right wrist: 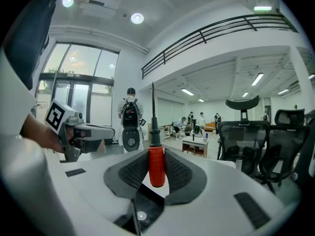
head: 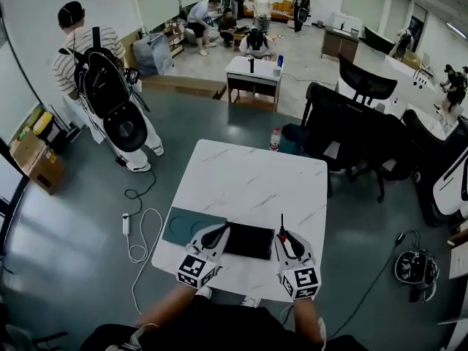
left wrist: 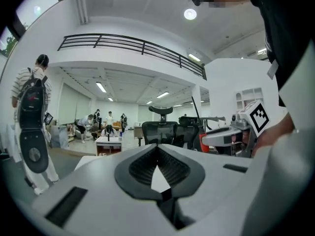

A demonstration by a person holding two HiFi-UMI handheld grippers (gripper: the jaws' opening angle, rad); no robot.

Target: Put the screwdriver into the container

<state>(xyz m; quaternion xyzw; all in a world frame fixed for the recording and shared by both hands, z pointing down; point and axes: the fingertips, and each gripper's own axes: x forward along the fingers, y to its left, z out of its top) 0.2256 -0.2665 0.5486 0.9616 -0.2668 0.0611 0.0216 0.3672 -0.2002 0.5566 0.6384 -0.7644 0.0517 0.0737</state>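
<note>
In the head view, a shallow black container (head: 250, 243) lies on the near edge of the white marble table (head: 252, 181), between my two grippers. My right gripper (head: 282, 235) is shut on the red handle of a screwdriver (head: 281, 229), at the container's right end. The thin dark shaft points up and away. In the right gripper view the red handle (right wrist: 156, 165) stands upright between the pads. My left gripper (head: 221, 231) hovers at the container's left end. In the left gripper view its jaws (left wrist: 157, 151) meet with nothing between them.
A teal mat (head: 183, 227) lies on the table left of the container. Black office chairs (head: 351, 134) stand at the table's right. A person with a backpack (head: 102, 79) stands at the far left. A white cable (head: 139, 236) runs over the floor to the left.
</note>
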